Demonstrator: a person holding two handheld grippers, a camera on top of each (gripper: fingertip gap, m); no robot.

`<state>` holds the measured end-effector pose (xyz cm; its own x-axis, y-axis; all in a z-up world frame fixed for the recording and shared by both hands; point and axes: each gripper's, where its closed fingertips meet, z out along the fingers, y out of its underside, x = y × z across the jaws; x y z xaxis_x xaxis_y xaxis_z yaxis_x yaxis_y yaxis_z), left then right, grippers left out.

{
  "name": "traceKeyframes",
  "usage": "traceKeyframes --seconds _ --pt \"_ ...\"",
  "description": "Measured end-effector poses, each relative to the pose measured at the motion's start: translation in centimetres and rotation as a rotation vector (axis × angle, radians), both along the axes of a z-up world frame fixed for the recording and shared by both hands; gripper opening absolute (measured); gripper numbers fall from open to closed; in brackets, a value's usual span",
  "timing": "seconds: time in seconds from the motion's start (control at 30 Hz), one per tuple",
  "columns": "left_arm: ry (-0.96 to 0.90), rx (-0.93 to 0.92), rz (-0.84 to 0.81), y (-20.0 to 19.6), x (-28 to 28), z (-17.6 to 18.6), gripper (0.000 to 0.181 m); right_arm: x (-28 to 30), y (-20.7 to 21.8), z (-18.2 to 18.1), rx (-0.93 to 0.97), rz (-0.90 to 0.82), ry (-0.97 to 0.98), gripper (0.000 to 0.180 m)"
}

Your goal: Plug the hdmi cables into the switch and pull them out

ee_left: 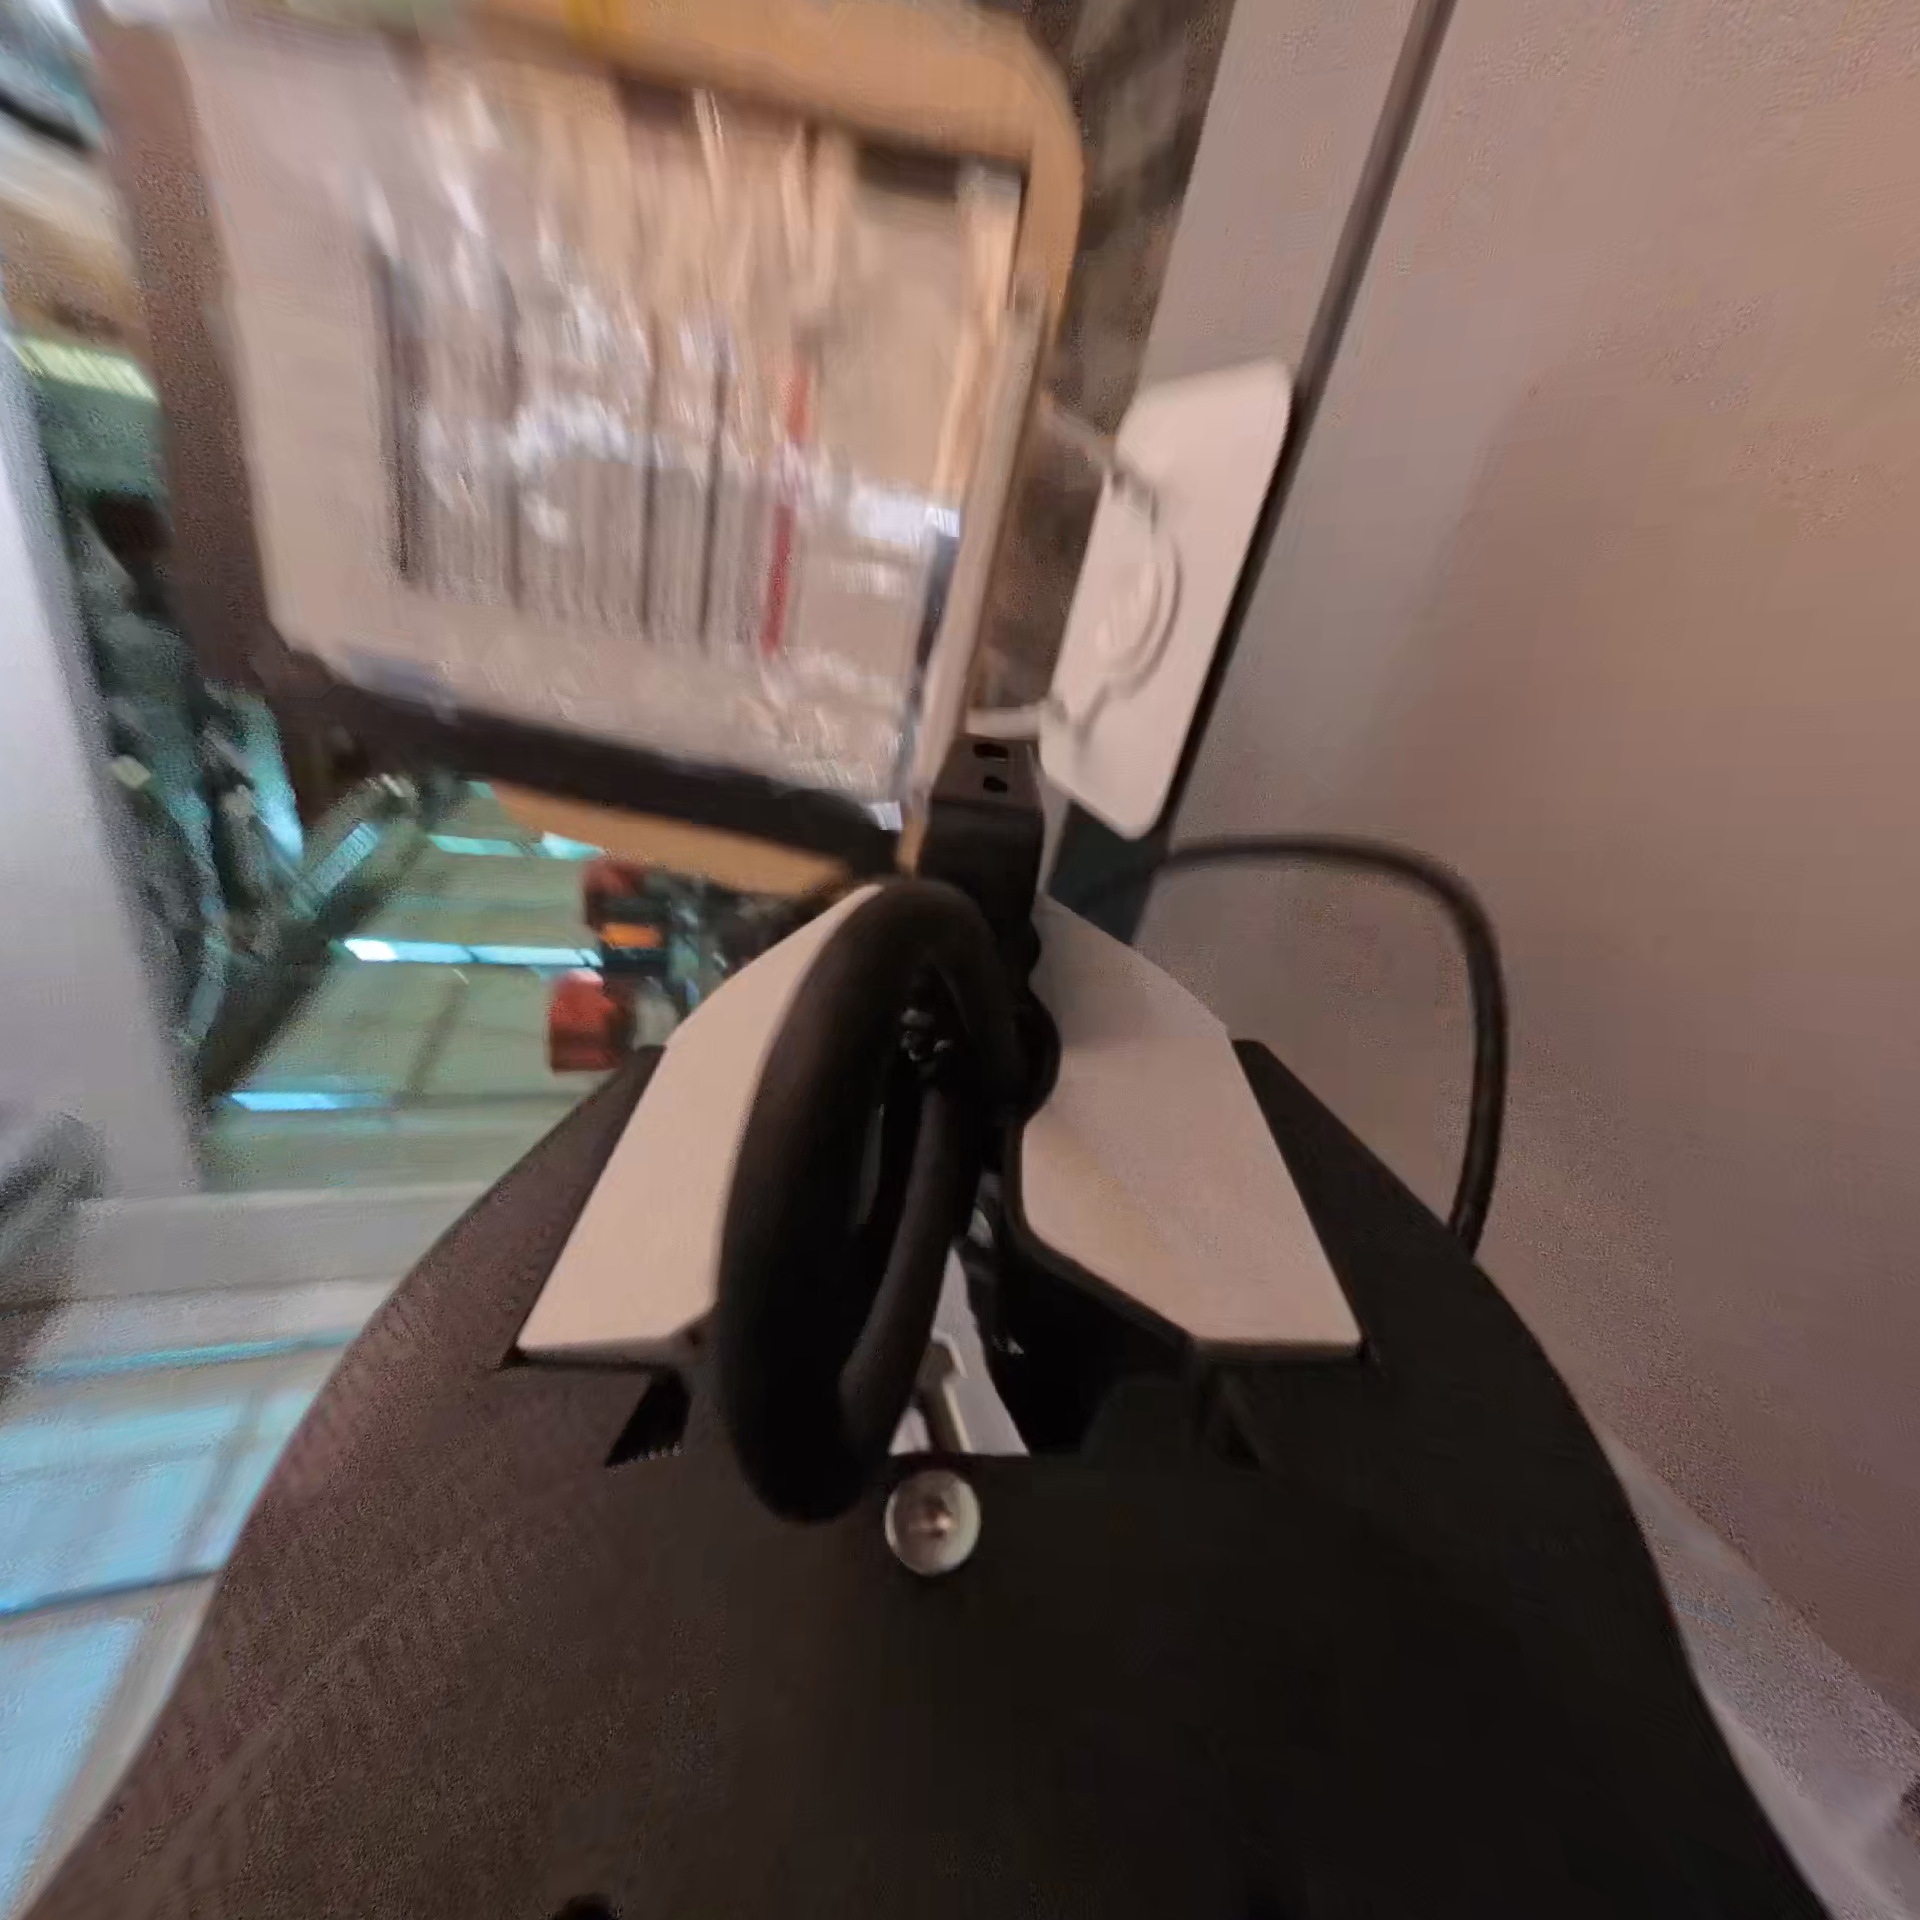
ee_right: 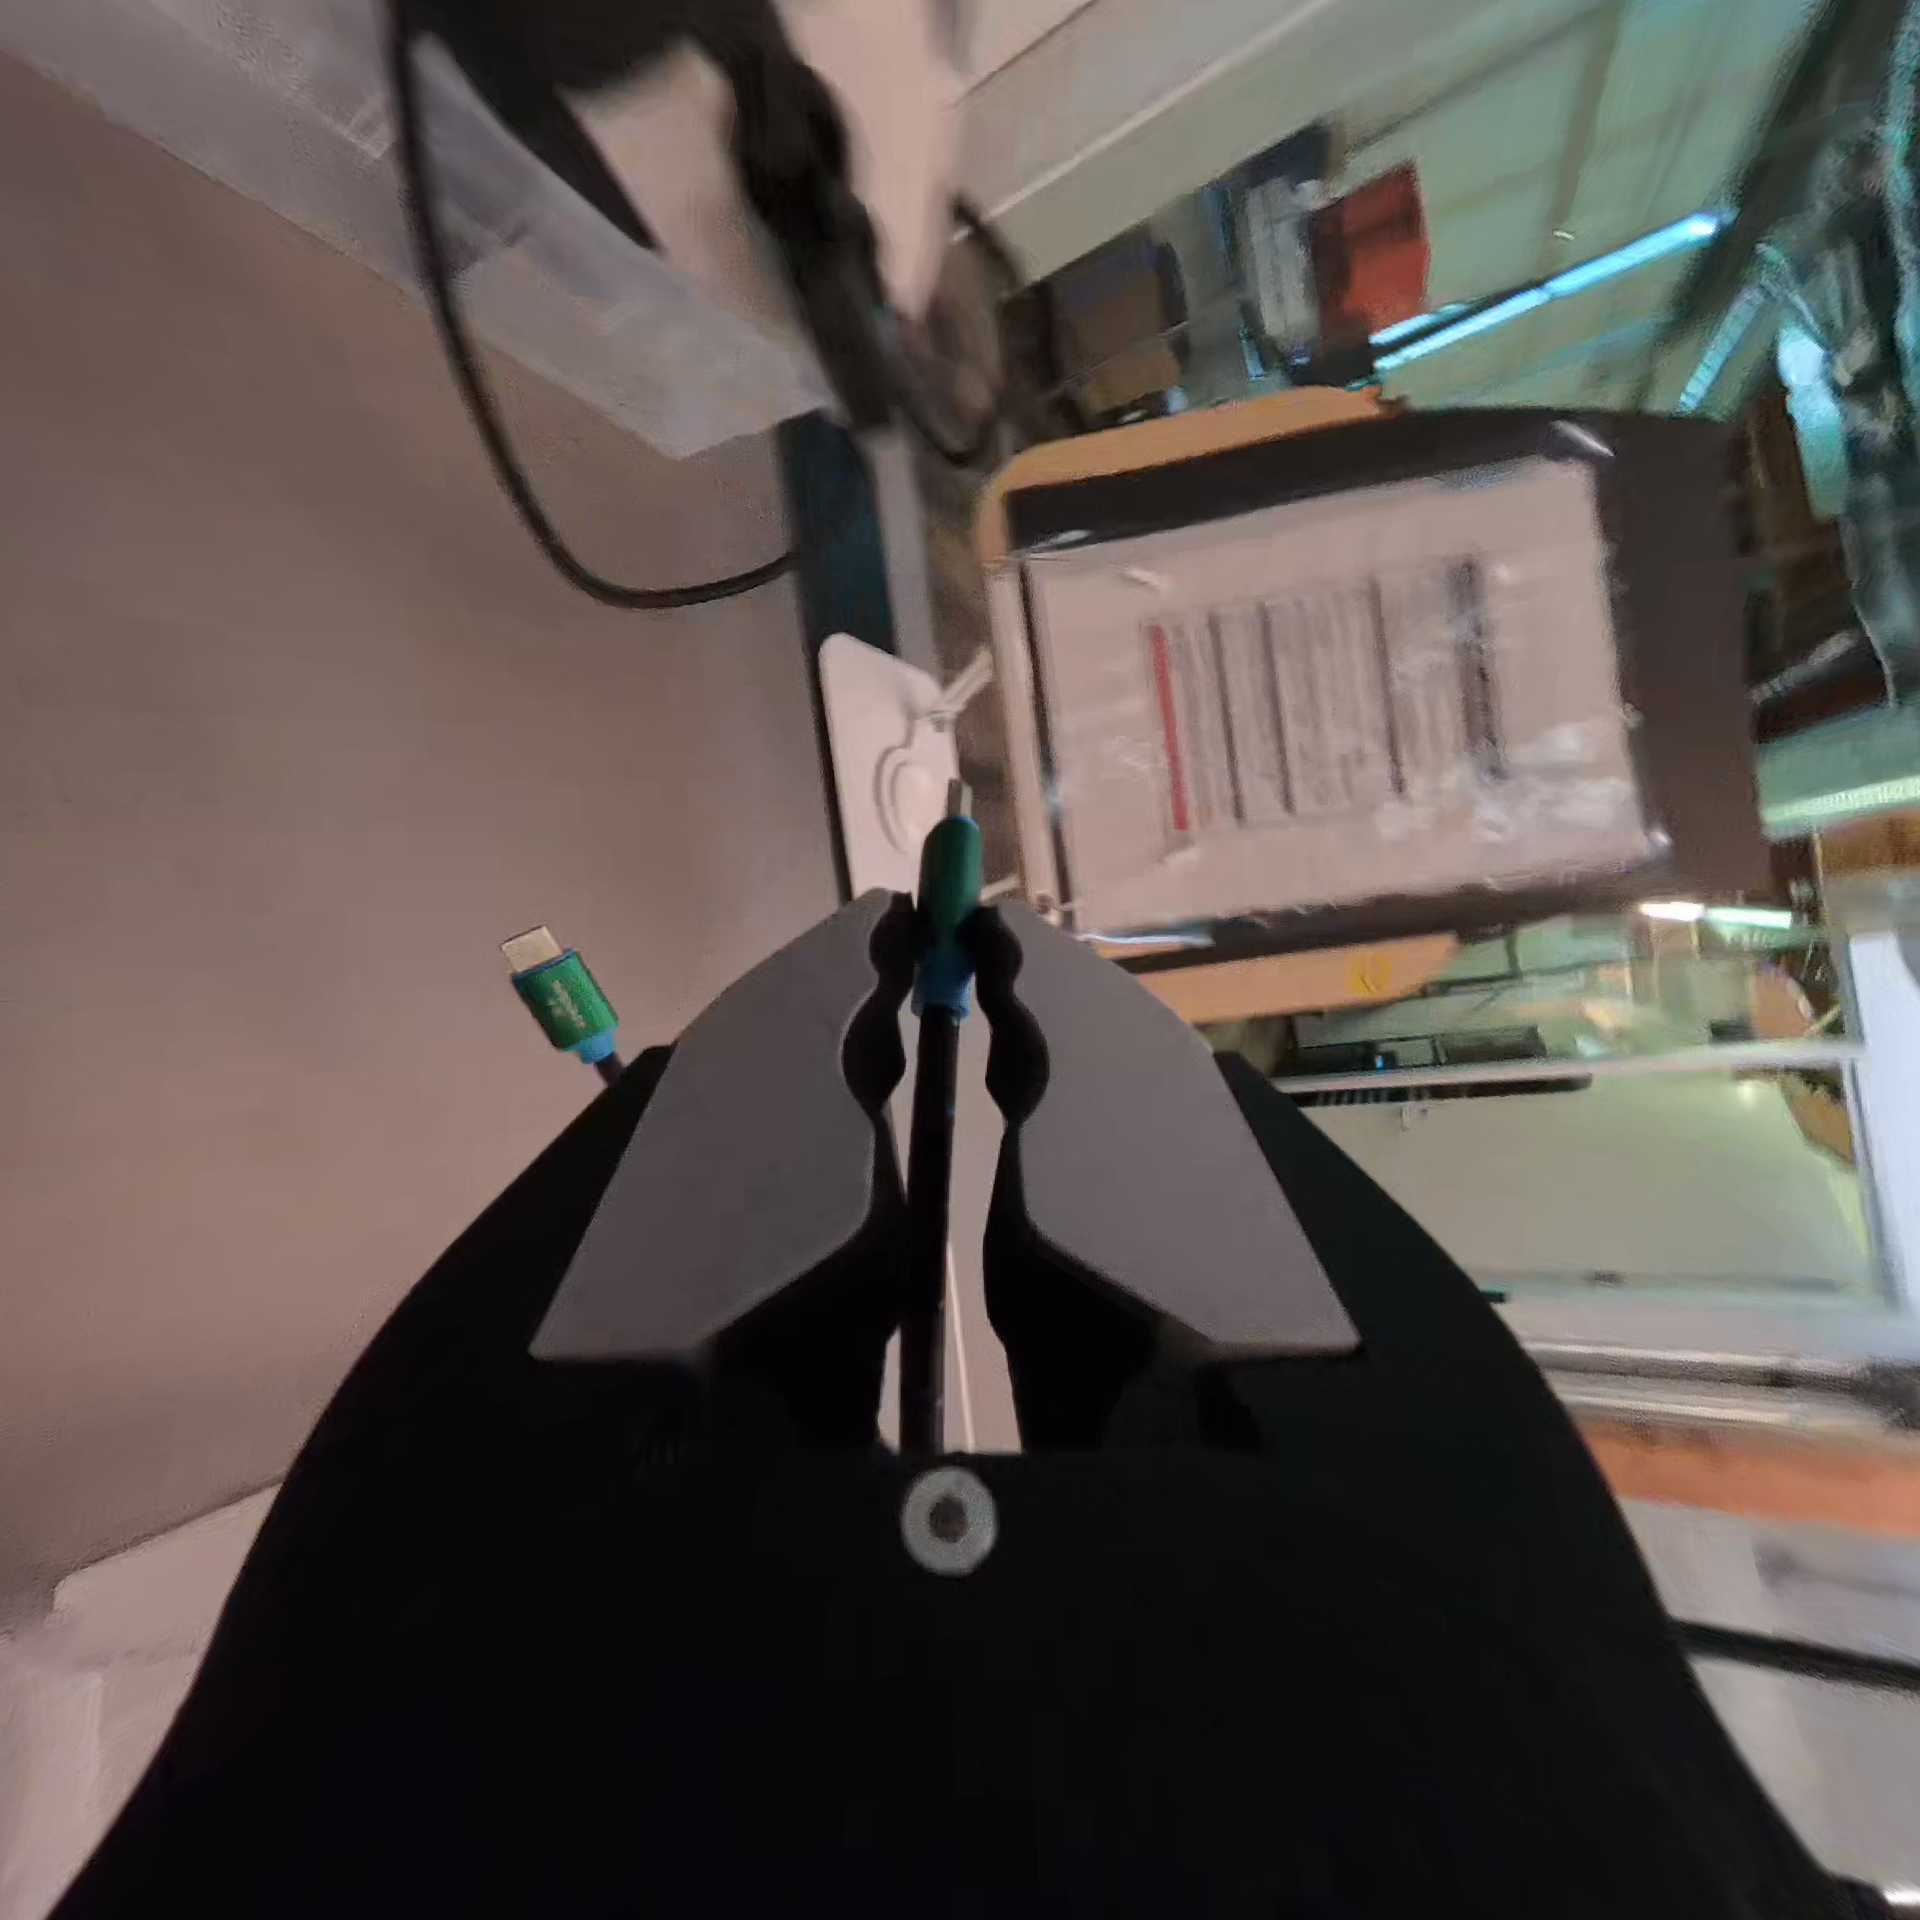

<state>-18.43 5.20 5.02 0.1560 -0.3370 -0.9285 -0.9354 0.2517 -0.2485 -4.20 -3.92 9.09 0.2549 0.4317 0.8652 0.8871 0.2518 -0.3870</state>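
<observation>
Right claw (ee_right: 943,914) pinches a green HDMI plug (ee_right: 948,883); left claw (ee_left: 987,914) alone shows the gripped black switch (ee_left: 982,821).

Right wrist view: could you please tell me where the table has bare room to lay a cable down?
Bare table lies between the loose plug and the black cable loop, and left of that plug. It is crowded near the white pad, where the right tool clamps a second plug.
</observation>
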Motion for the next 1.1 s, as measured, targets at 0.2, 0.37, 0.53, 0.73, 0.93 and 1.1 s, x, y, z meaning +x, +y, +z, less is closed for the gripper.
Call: traceKeyframes --seconds 0.2,0.37,0.53,0.73,0.93,1.1 --pt "-0.451 -0.02 -0.296 -5.1 -0.3 7.1 0.016 4.4 -2.9 5.8 0.067 0.056 0.311 0.013" --pt "-0.4 0.01 -0.301 -6.2 0.2 7.5 0.016 9.0 -5.5 8.1 0.14 -0.048 0.368 0.012" --pt "-0.404 -0.016 -0.347 -6.9 1.7 7.3 0.016 15.8 -5.3 4.3 -0.026 -0.233 0.391 0.012" --pt "-0.381 -0.021 -0.352 -7.3 2.4 7.0 0.016 17.5 -2.0 -4.5 -0.423 -0.303 0.433 0.012" --pt "-0.374 -0.031 -0.346 -7.3 2.5 6.8 0.016 15.8 -4.6 -14.1 -1.02 -0.358 0.386 0.014" --pt "-0.369 -0.041 -0.356 -7.4 2.9 6.6 0.016 15.6 -6.4 -18.6 -1.369 -0.46 0.423 0.016"
